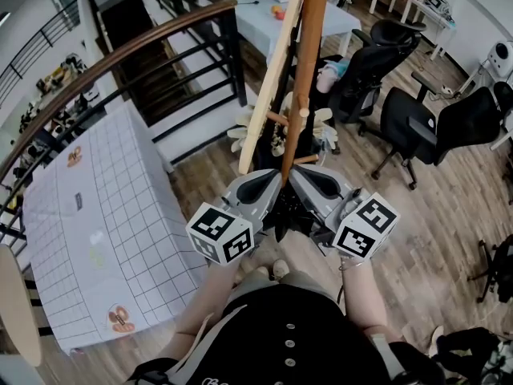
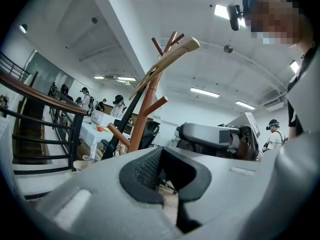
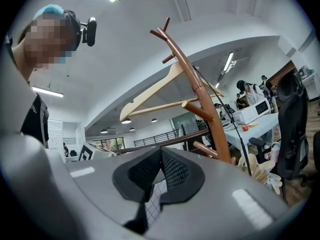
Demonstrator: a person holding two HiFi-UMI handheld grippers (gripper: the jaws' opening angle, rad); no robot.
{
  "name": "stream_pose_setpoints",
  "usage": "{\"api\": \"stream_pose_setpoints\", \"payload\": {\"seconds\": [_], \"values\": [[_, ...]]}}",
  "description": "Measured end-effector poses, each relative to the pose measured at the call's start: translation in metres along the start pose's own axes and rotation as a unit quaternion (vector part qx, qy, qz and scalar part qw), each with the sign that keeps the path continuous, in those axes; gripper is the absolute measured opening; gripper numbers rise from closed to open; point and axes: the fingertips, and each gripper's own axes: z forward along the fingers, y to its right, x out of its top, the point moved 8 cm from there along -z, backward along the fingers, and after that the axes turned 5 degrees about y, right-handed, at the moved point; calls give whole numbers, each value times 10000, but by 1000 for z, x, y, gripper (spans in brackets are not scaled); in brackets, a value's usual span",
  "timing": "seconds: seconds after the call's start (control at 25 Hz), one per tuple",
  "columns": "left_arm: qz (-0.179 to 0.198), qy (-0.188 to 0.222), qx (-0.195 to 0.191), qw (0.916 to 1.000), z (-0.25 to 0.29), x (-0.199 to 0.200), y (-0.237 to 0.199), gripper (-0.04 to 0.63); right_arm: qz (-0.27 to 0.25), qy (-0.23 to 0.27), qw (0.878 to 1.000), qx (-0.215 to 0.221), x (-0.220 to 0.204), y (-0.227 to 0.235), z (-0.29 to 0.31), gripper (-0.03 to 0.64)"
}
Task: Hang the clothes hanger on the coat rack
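A pale wooden clothes hanger [image 1: 268,87] hangs on the brown wooden coat rack [image 1: 304,70], sloping down beside its pole. My left gripper [image 1: 271,176] and right gripper [image 1: 303,173] sit side by side just below the hanger's lower end, apart from it. Both are shut with nothing between the jaws. In the left gripper view the hanger [image 2: 167,61] rests high among the rack's pegs [image 2: 147,109], above my left gripper [image 2: 162,176]. The right gripper view shows the hanger [image 3: 155,91] across the pole [image 3: 200,91], above my right gripper [image 3: 160,171].
A table with a grid-patterned cover [image 1: 96,231] stands at the left, and a curved stair railing [image 1: 120,54] runs behind it. Black office chairs [image 1: 433,127] stand at the right. A white table [image 1: 264,22] lies beyond the rack. Pale objects [image 1: 240,135] sit near its base.
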Motion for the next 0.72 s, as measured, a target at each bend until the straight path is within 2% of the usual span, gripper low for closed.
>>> {"api": "stream_pose_setpoints", "payload": {"seconds": [0.72], "values": [[-68, -168, 133, 9997, -6, -5, -2, -2, 62, -126, 9999, 9, -9, 3, 5, 0]]}}
